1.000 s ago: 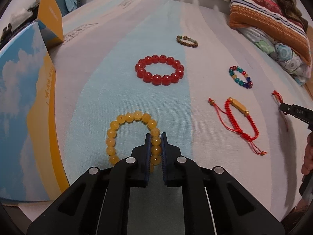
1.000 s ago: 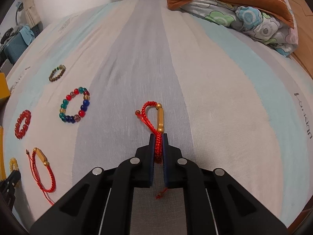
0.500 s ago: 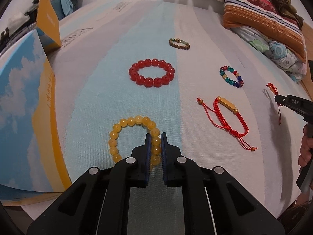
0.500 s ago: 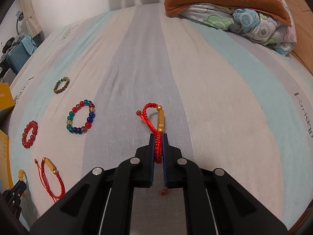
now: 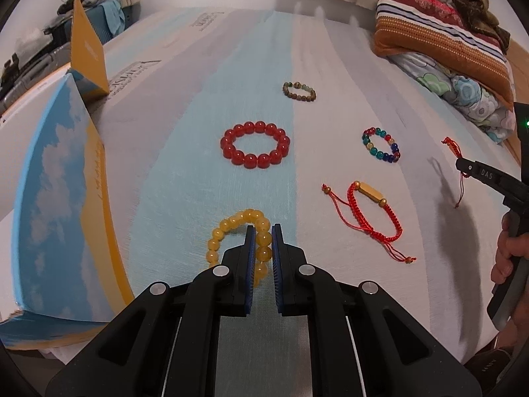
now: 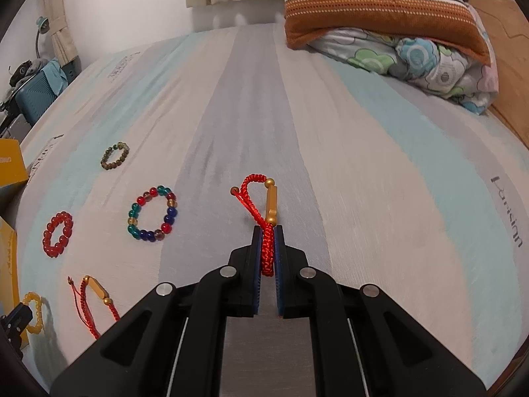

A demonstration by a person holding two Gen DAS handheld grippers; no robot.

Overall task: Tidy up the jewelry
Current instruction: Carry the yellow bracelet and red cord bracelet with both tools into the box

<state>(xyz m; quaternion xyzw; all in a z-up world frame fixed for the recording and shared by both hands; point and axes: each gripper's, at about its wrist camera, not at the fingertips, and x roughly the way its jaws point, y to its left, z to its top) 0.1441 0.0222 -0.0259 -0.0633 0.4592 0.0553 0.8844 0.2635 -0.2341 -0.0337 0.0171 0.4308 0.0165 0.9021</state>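
Note:
My left gripper point(image 5: 263, 231) is shut on the yellow bead bracelet point(image 5: 231, 228) and holds it lifted over the striped bed sheet. My right gripper point(image 6: 267, 231) is shut on a red cord bracelet point(image 6: 264, 205) with a gold bar, raised off the bed. It shows in the left wrist view point(image 5: 463, 165) at the right with the cord dangling. On the sheet lie a red bead bracelet point(image 5: 255, 149), a multicolour bead bracelet point(image 5: 380, 145), a brown bead bracelet point(image 5: 299, 92) and a second red cord bracelet point(image 5: 367, 211).
An open blue-and-yellow cardboard box point(image 5: 62, 192) stands at the left edge of the bed. Stacked pillows point(image 5: 443, 39) and a floral quilt point(image 6: 429, 63) lie at the far right. A suitcase point(image 6: 36, 96) stands beyond the bed's far left.
Both grippers have risen with their bracelets. The yellow bracelet has come off the sheet and hangs folded from the left fingers. The red cord bracelet is held higher.

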